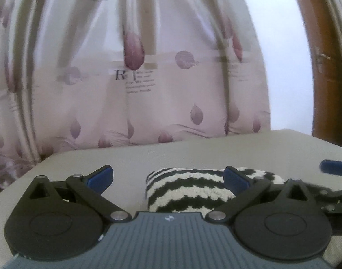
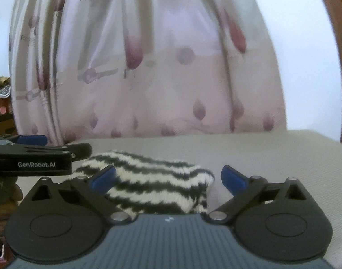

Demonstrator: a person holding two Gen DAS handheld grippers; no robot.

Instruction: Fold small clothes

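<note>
- A folded black-and-white striped fuzzy garment [image 1: 189, 190] lies on the pale beige surface [image 1: 171, 154]; it serves as the landmark here.
- The left tool [image 1: 168, 177] is released, its blue pads [image 1: 101, 177] spread wide; nothing is pinched, and the garment lies just beyond and between them, nearer the right-hand pad.
- The right tool [image 2: 168, 177] is likewise released, its blue pads [image 2: 233, 179] standing wide; the garment [image 2: 153, 181] sits just ahead, partly behind the left-hand pad, gripped by neither.
- In the right wrist view, the left tool's black body [image 2: 36, 159] is just left of the garment.
- Behind the garment, past the surface's far edge, hangs a pale curtain [image 1: 148, 78] with mauve drop shapes.
- Right of the garment, farther back, stands a brown wooden door frame [image 1: 323, 67].
</note>
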